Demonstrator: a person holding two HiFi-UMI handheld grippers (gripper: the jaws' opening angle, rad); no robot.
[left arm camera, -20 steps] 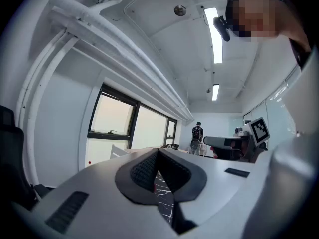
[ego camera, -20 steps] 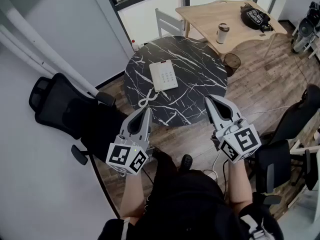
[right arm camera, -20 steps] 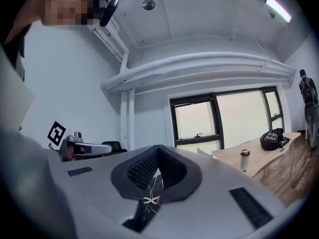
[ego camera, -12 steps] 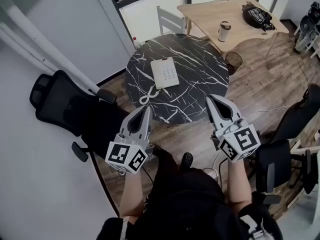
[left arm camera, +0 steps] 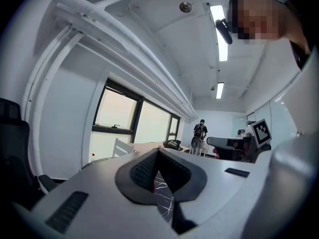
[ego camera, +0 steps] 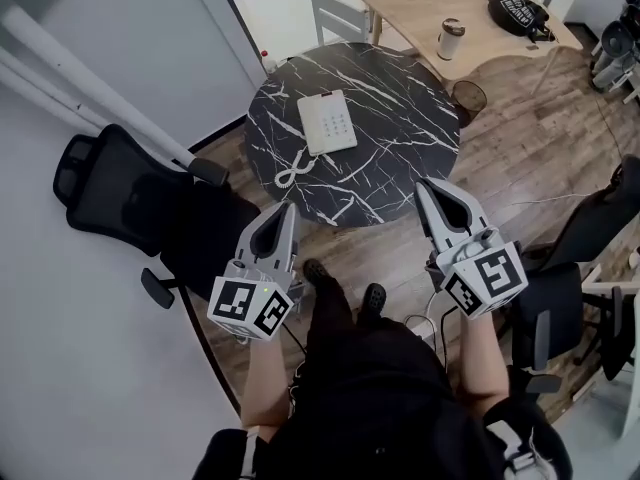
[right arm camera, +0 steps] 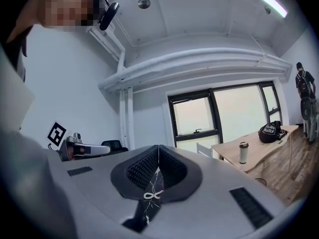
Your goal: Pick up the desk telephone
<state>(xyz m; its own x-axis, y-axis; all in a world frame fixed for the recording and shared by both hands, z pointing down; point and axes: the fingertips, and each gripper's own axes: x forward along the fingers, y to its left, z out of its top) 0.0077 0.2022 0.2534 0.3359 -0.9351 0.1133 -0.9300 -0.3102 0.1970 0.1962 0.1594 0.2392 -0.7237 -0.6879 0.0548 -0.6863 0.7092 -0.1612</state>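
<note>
Both jaws pinched shut, empty: left gripper (ego camera: 283, 211), right gripper (ego camera: 424, 185). Well ahead, white flat desk telephone (ego camera: 327, 123) on round black marble table (ego camera: 400, 118). Risks: arriving closed, shoving it; snagging white coiled cord (ego camera: 292, 176).

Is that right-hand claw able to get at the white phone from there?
Likely yes: nothing stands between the right gripper and the telephone on the round table, though it hangs well short of the phone with jaws shut.
</note>
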